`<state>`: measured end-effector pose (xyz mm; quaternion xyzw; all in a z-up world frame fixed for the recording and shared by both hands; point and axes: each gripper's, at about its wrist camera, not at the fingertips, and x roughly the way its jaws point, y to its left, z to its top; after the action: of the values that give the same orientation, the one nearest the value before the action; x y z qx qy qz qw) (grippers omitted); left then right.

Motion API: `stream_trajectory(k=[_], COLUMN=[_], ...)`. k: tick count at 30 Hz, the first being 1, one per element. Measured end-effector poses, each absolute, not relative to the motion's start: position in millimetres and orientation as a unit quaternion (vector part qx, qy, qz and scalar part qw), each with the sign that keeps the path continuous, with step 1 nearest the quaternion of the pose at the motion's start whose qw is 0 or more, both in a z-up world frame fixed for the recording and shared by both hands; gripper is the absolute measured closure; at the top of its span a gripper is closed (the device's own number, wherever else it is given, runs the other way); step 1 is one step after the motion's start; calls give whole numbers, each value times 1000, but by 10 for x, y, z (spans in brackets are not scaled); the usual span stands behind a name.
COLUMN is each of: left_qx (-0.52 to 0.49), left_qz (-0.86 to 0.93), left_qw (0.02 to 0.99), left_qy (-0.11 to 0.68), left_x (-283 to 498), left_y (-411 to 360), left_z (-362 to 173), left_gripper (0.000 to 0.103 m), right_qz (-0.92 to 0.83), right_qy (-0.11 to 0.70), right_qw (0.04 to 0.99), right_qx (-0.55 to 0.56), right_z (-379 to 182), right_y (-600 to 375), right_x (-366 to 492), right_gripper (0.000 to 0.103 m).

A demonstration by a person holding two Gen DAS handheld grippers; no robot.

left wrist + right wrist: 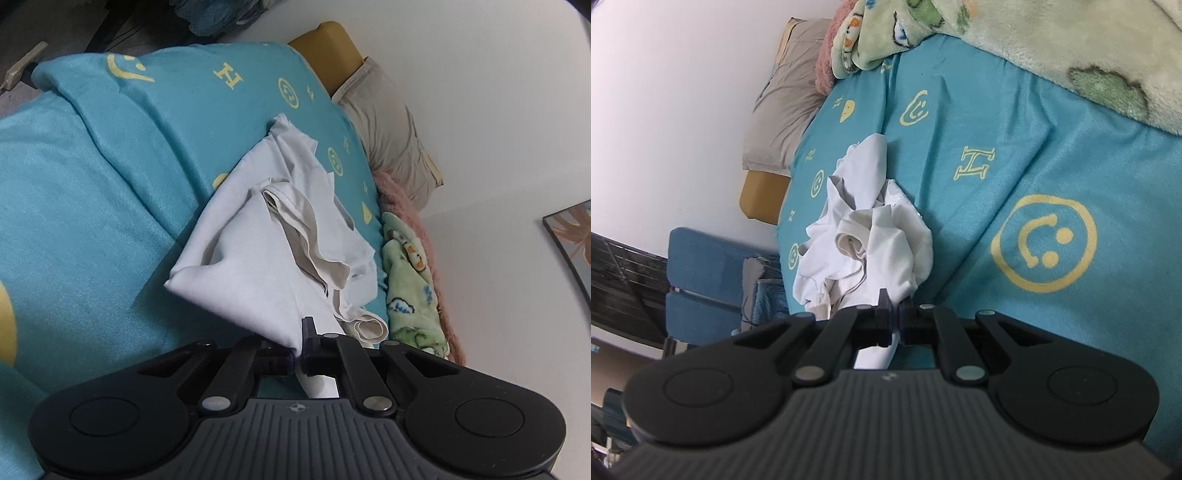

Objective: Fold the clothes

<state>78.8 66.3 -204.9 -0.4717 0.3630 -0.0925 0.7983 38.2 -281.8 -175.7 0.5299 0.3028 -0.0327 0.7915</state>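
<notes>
A white garment (258, 251) is being pinched at one edge by the closed left gripper (299, 356), held low over the blue bedspread (92, 192). Another edge is being clamped by the right gripper (895, 325), with the cloth bunched on the bedspread between them.

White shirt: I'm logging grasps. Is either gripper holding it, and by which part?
Both. The left gripper and right gripper each pinch an edge of the white shirt.
</notes>
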Motion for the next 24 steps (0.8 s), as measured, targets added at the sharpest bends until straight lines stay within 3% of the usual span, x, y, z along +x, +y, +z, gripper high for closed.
stream_trajectory(k=[24], left_qx=[-454], left_qz=[-128], left_qw=[832], left_qy=[291], left_x=[-489], left_y=[829], left_z=[-1282], left_gripper=[100], right_qz=[5], right_qy=[262], right_qw=[821], right_qx=[507], right_z=[-1179], right_y=[-2709], right_x=[-484], right_gripper=[97])
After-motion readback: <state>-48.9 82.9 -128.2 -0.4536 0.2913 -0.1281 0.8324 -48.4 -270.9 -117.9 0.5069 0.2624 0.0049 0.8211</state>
